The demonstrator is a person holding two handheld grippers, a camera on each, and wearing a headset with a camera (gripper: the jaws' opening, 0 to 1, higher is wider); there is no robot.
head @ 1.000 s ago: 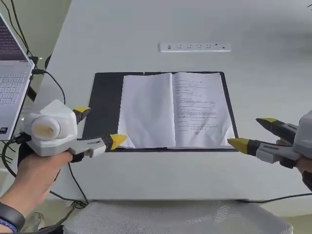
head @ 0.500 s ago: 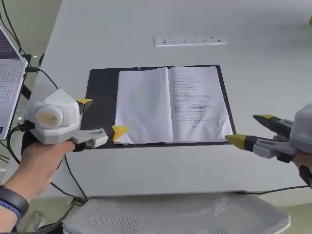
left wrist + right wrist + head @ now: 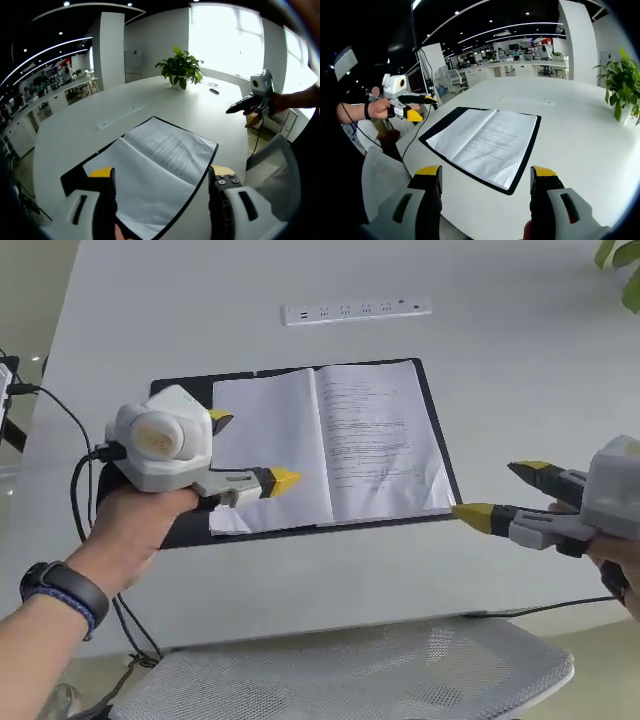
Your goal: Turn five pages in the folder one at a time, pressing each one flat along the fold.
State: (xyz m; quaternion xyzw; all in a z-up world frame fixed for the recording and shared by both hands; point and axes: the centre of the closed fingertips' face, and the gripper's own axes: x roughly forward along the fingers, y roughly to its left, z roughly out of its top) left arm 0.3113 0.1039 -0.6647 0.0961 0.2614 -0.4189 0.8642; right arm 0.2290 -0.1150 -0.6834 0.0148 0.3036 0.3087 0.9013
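A black folder (image 3: 183, 460) lies open on the white table, with a blank left page (image 3: 265, 440) and a printed right page (image 3: 375, 435) flat on it. My left gripper (image 3: 253, 449) is open and hovers over the left page's outer part, nothing between its yellow-tipped fingers. My right gripper (image 3: 500, 490) is open too, just off the folder's near right corner, apart from it. In the left gripper view the folder (image 3: 145, 170) lies ahead of the left gripper (image 3: 162, 172). In the right gripper view the folder (image 3: 485, 142) lies beyond the right gripper (image 3: 487, 172).
A white power strip (image 3: 355, 310) lies on the table behind the folder. A potted plant (image 3: 625, 270) stands at the far right. A black cable (image 3: 70, 420) runs off the table's left edge. A mesh chair (image 3: 350, 670) sits below the near edge.
My left gripper has moved right and up, from beside the folder's near left corner to over the left page. The right gripper has hardly moved. The camera has turned right.
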